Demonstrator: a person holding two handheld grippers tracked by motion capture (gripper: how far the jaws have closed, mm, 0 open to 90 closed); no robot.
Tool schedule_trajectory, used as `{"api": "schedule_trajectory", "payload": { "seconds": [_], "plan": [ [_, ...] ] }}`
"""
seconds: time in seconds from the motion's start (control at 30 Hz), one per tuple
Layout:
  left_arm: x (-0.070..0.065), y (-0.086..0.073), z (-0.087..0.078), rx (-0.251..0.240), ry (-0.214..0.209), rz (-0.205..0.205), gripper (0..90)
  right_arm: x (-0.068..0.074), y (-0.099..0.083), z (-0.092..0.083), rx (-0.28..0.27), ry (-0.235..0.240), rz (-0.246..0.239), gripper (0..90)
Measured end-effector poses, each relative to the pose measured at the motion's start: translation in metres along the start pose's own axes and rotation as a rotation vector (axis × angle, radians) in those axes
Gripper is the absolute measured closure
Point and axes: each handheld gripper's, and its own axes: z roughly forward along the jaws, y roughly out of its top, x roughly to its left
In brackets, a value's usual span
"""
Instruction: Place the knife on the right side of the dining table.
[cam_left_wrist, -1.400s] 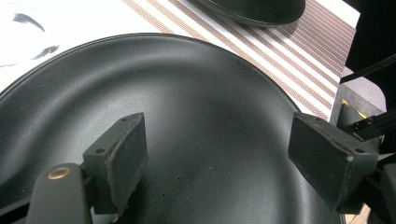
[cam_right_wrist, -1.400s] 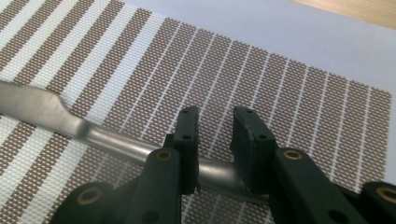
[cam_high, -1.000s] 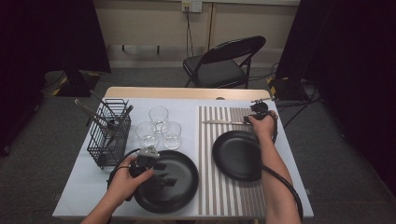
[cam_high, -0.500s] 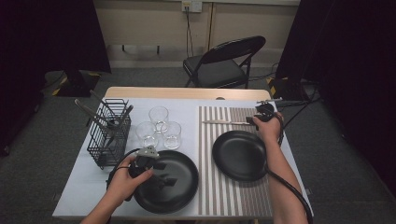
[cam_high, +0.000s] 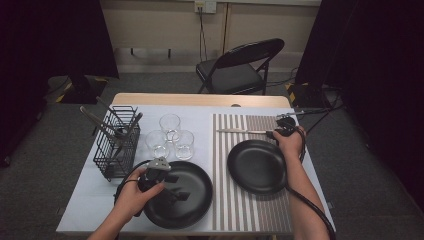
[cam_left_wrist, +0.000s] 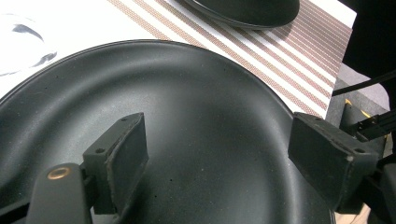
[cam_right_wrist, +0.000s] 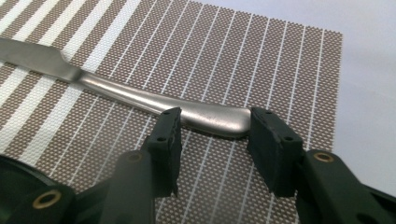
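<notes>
The right tongs sit at the far right of the striped mat, their jaws having just been opening, spread either side of the knife handle lying flat there. The left tongs hover spread over the near-left black plate on the worktop.

Grey carpet floor. Cream panelled wall behind. Black folding metal chair beyond counter. Black curtains both sides. Dim light.
</notes>
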Motion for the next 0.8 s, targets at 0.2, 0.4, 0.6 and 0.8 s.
{"api": "schedule_trajectory", "payload": {
  "seconds": [0.2,0.4,0.6,0.8],
  "plan": [
    [0.002,-0.001,0.001,0.006,0.002,0.0,19.3,-0.001,0.001,0.003,-0.008,-0.014,-0.011,53.9],
    [0.003,-0.001,0.0,0.002,-0.002,-0.005,19.4,-0.003,0.001,0.004,-0.011,-0.009,-0.015,52.9],
    [0.003,-0.001,-0.001,-0.005,0.005,-0.007,19.4,0.0,-0.001,0.0,-0.012,0.005,0.008,50.3],
    [0.002,0.0,-0.002,-0.003,0.009,0.001,19.4,0.003,-0.001,-0.01,-0.022,0.023,-0.013,45.7]
  ]
}}
